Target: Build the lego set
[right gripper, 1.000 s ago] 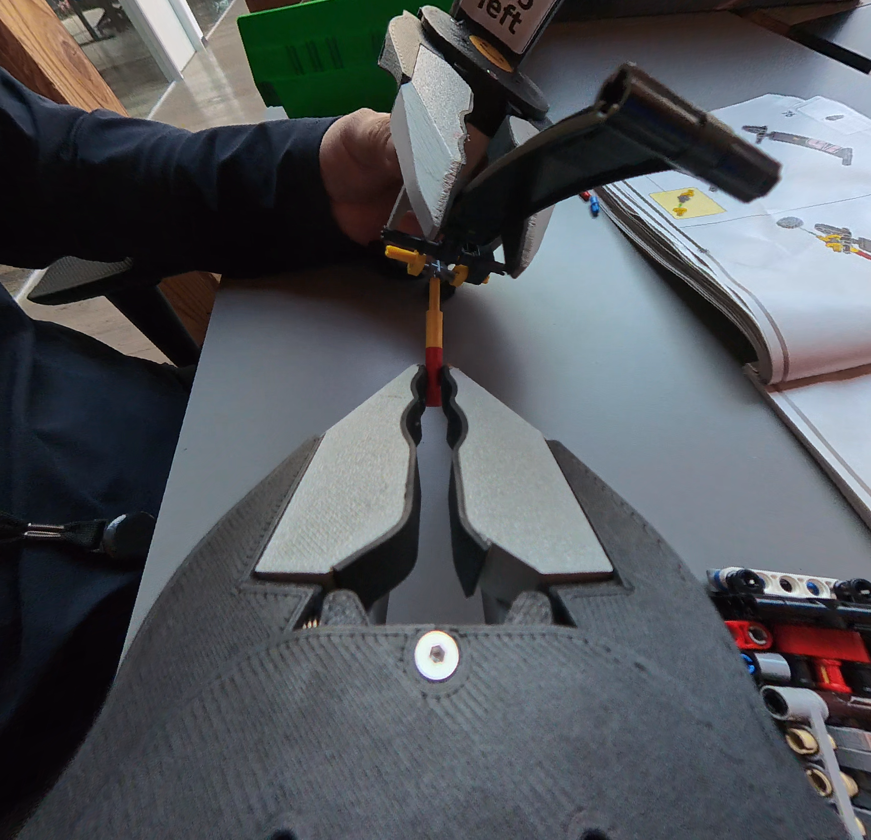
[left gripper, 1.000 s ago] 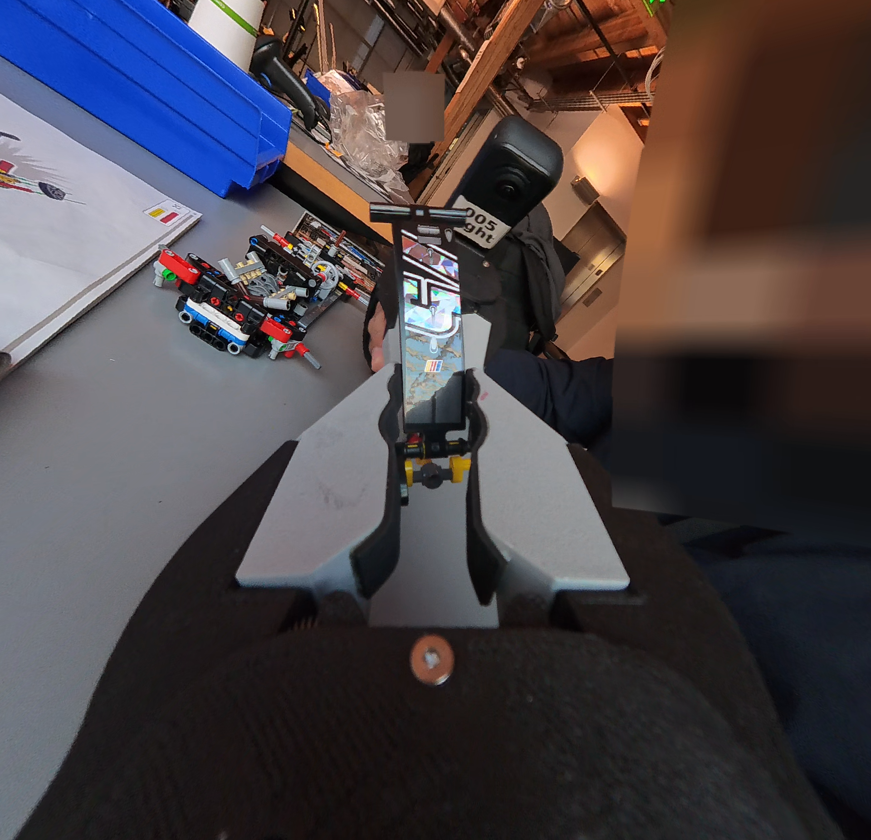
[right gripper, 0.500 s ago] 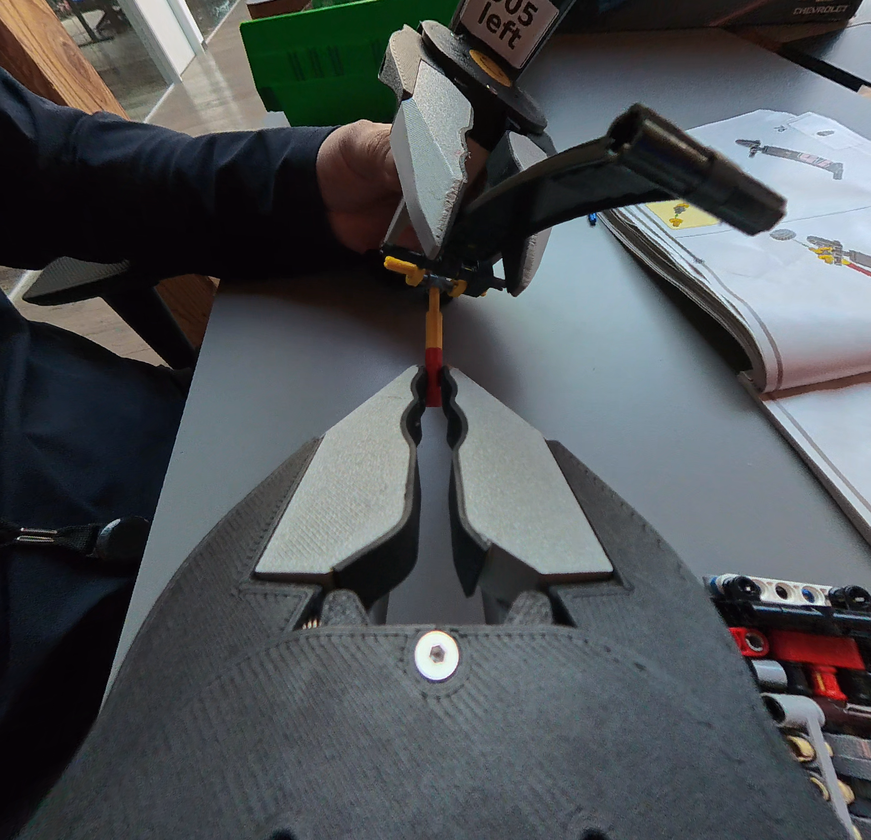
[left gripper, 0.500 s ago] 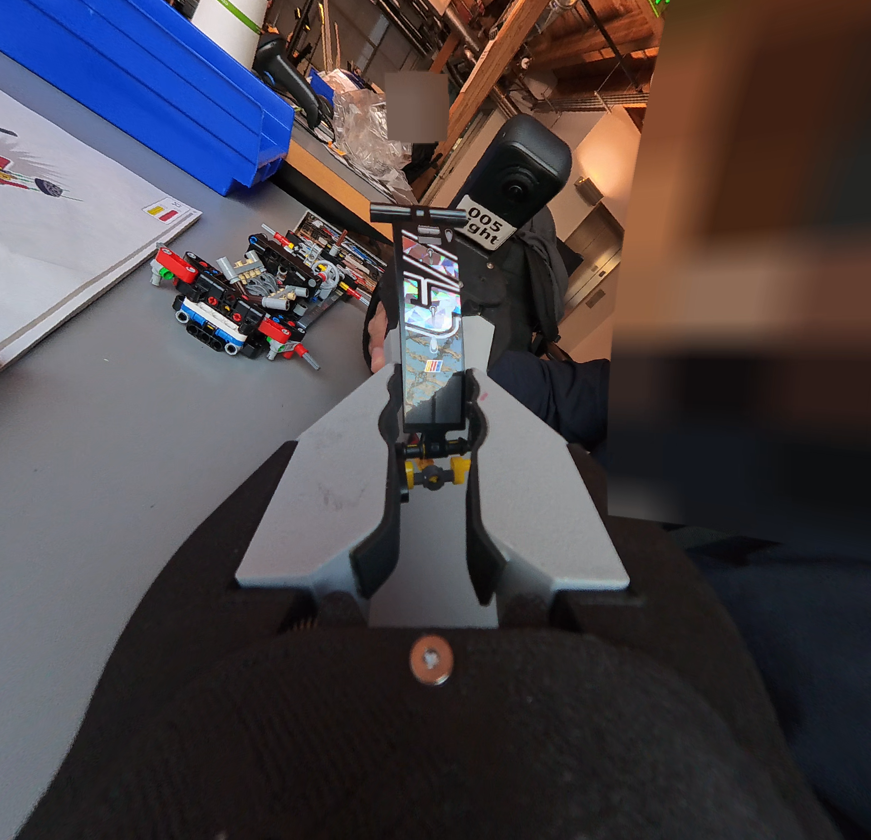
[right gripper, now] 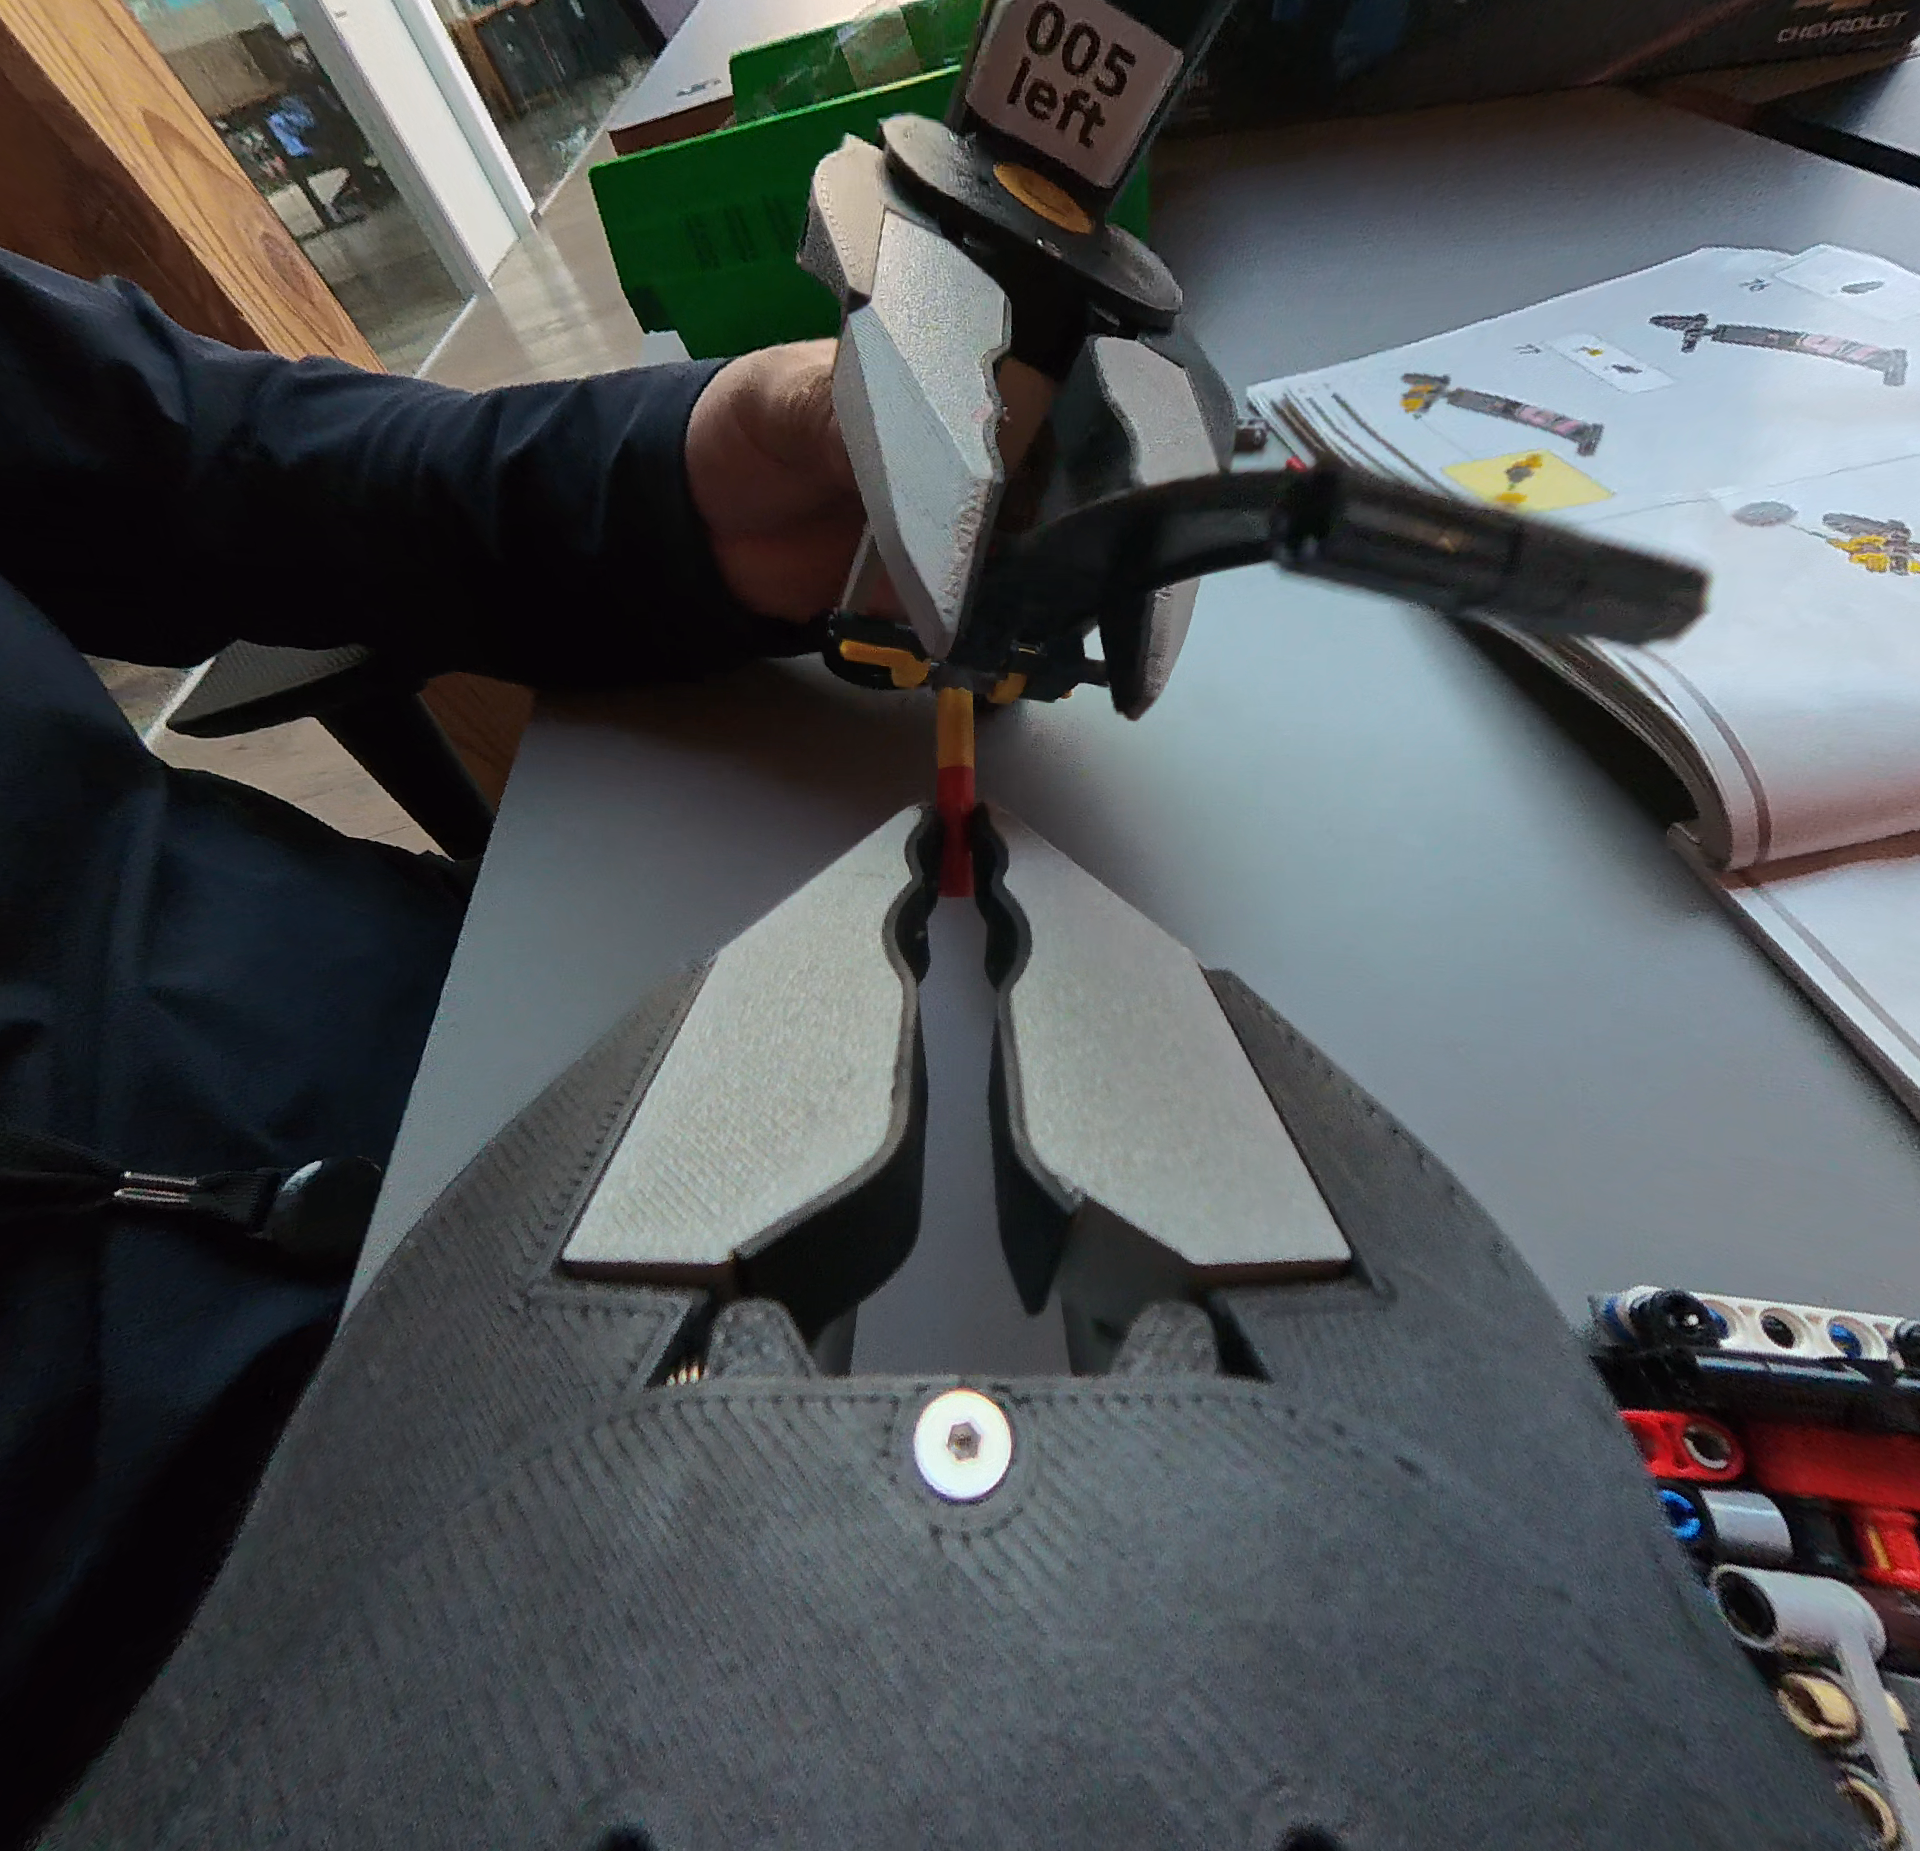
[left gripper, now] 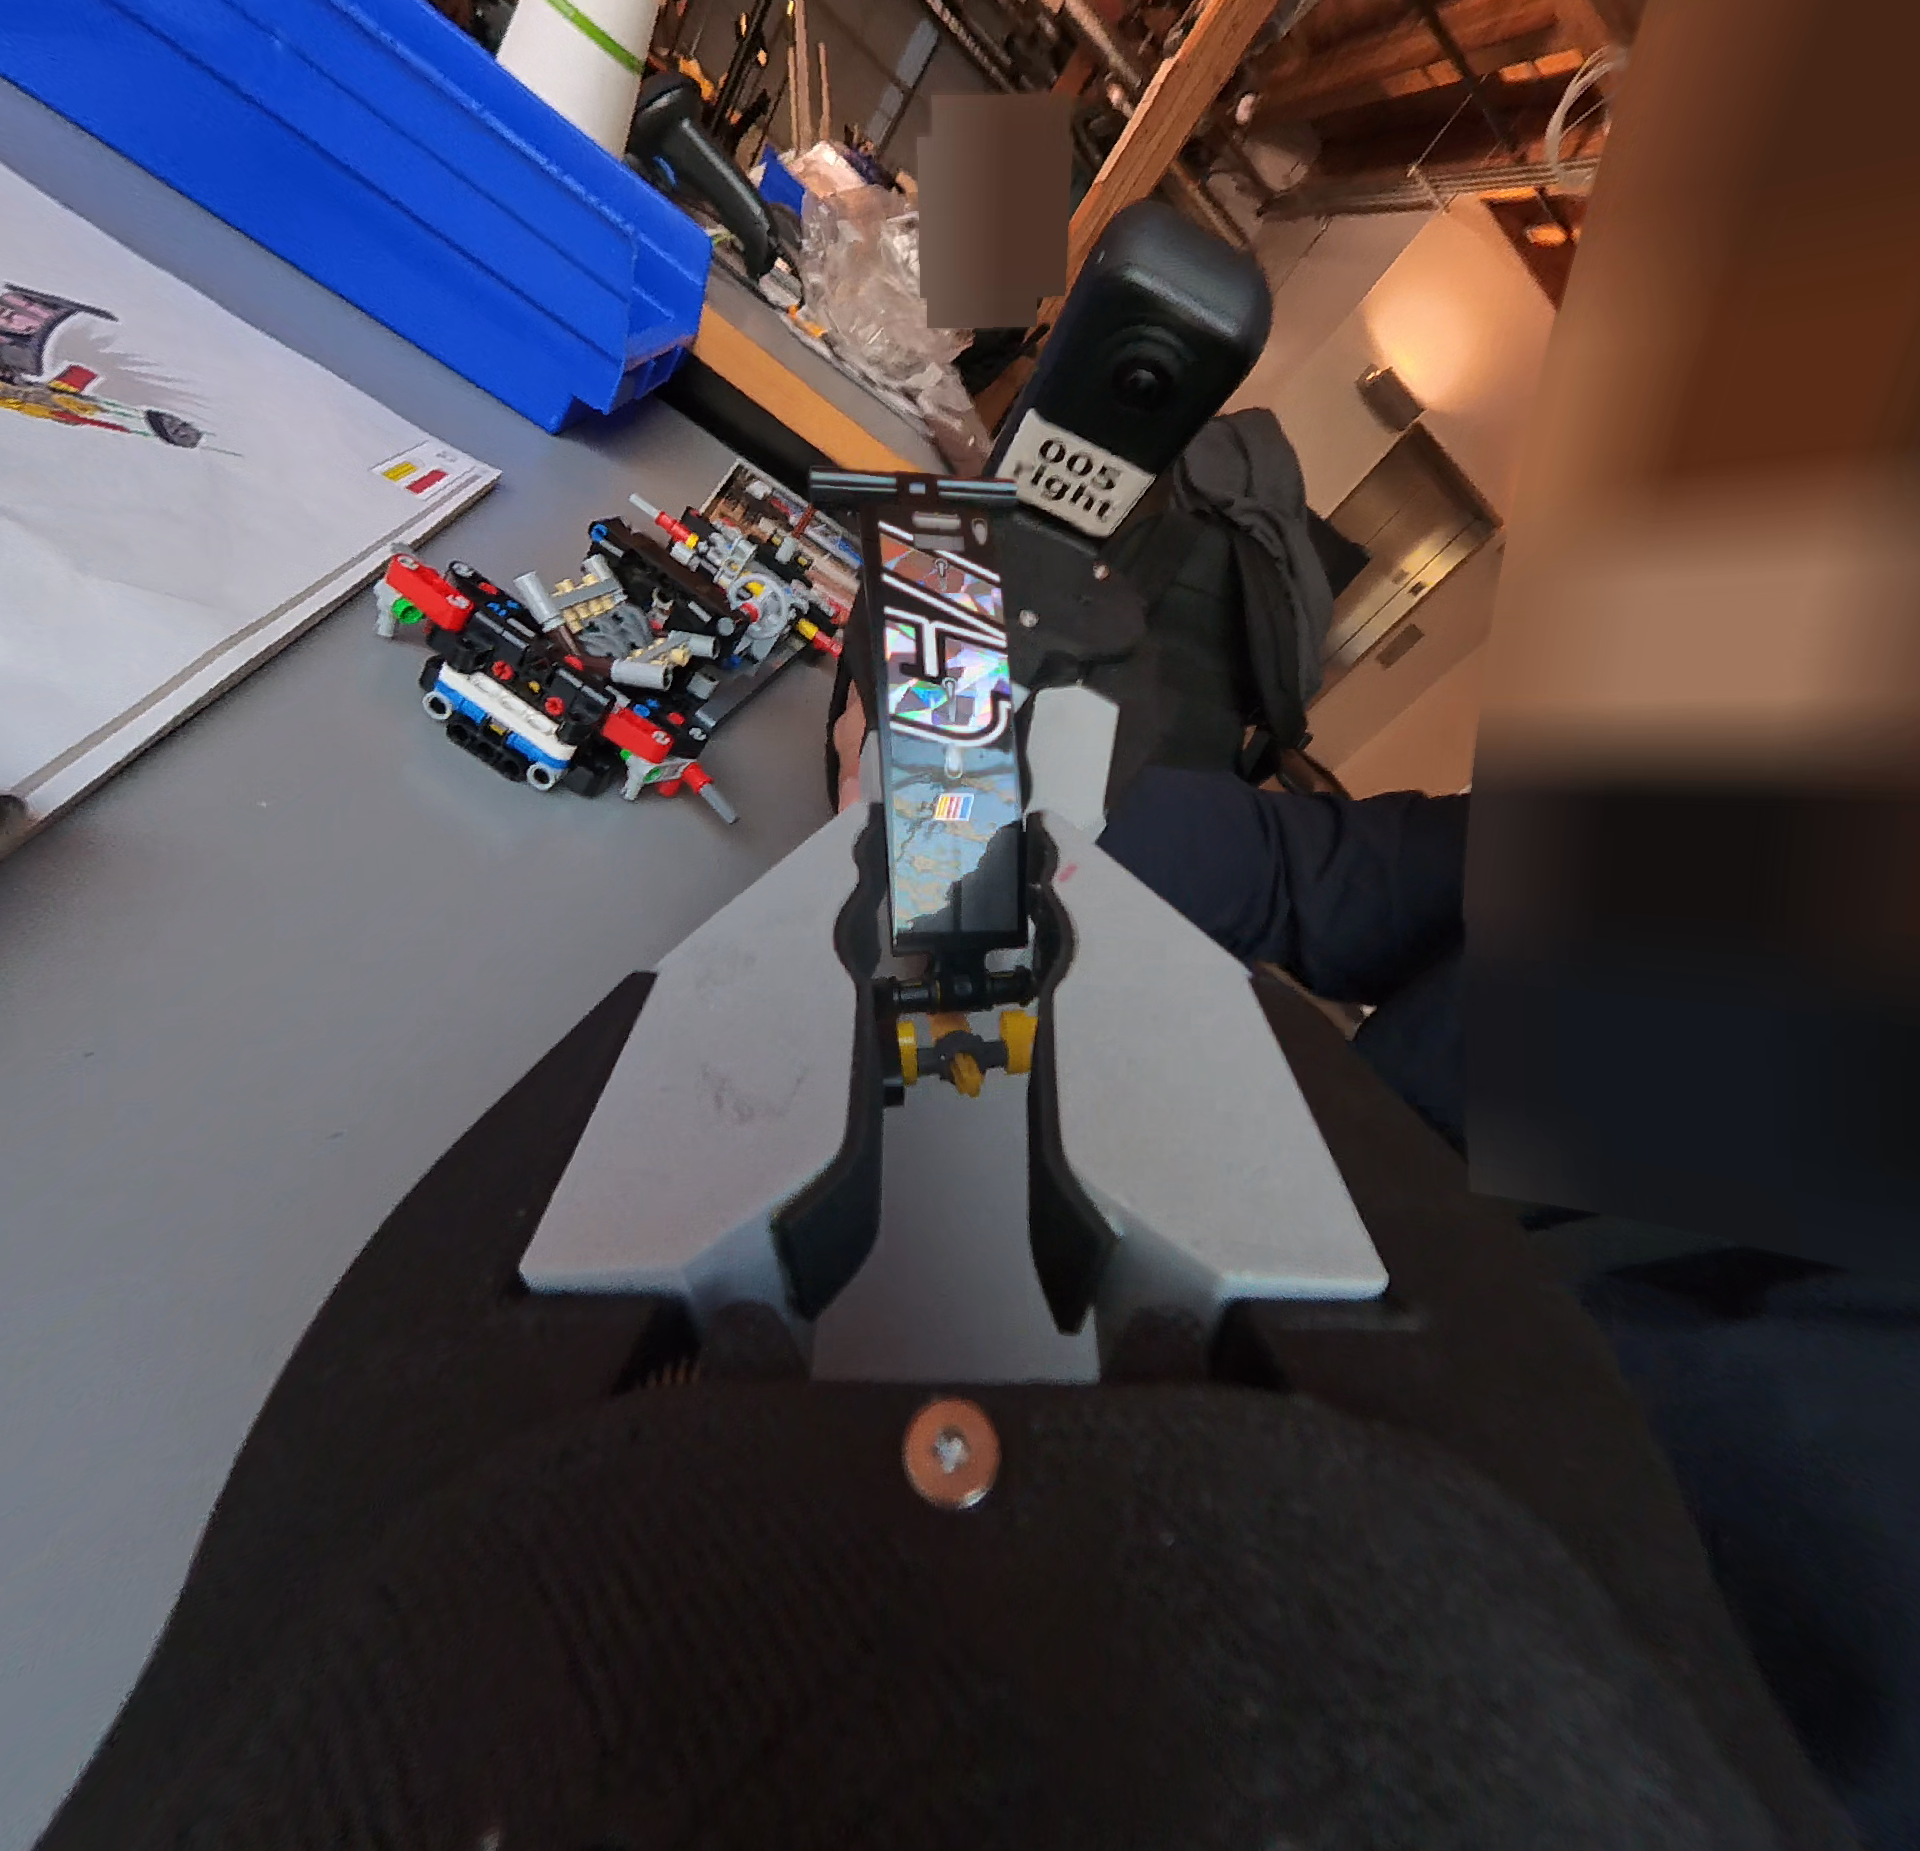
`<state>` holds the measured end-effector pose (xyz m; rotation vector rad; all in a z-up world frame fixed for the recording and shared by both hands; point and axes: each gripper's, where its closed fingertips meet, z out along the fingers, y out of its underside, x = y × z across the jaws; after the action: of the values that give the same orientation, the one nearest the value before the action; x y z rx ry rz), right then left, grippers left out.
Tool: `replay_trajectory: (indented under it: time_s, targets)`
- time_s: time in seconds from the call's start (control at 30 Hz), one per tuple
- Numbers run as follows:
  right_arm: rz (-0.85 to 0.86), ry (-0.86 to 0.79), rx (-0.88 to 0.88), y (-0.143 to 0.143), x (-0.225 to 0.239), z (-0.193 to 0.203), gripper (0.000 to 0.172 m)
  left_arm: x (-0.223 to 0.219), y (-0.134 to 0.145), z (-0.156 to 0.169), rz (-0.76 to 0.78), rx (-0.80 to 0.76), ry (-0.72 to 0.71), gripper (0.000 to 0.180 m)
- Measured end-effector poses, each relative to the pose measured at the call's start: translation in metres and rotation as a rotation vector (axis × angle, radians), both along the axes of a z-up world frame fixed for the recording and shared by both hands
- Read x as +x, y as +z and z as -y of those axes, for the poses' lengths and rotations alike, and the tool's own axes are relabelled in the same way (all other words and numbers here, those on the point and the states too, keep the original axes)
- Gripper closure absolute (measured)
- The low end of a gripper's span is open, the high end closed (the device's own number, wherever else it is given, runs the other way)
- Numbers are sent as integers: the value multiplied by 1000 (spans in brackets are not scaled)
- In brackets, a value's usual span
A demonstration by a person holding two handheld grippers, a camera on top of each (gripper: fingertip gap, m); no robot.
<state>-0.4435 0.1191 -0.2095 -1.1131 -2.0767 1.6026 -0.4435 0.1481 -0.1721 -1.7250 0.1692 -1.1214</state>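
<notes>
Right now the right gripper (right gripper: 954, 845), mid-frame, pinches a red-and-yellow pin (right gripper: 954, 762) whose far end meets the yellow connectors under the black panel (left gripper: 951, 762) clamped in the left gripper (left gripper: 951, 902), so seating it looks underway; the next push needs straight alignment.

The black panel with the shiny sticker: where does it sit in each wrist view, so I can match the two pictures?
Left wrist view: the black panel stands centre frame, clamped between the left gripper fingers.
Right wrist view: the same panel juts right from the left gripper, upper centre, edge-on.
Shared landmark: the open instruction booklet on the grey table.
</notes>
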Motion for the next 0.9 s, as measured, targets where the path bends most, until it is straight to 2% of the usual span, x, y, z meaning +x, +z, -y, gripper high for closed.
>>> replay_trajectory:
  time_s: [0.2,0.33,0.43,0.53,0.63,0.8,0.9]
  targets:
    - [17,-12,161,-19,0,-4,167,5,-26,0,-218,-81,-13,156]
    - [75,-15,316,-45,1,-8,169,2,-46,6,-406,-147,-20,143]
    - [118,-3,391,-58,1,-6,168,-12,-44,14,-533,-162,9,140]
    - [130,0,396,-60,1,-6,168,-22,-38,32,-603,-184,-1,151]
    - [139,1,384,-60,1,-7,168,-24,-50,50,-683,-262,-40,157]
    - [118,6,410,-60,1,-6,168,-17,-80,52,-737,-322,-75,158]
    - [99,8,434,-60,2,-5,168,-15,-85,48,-761,-310,-75,160]
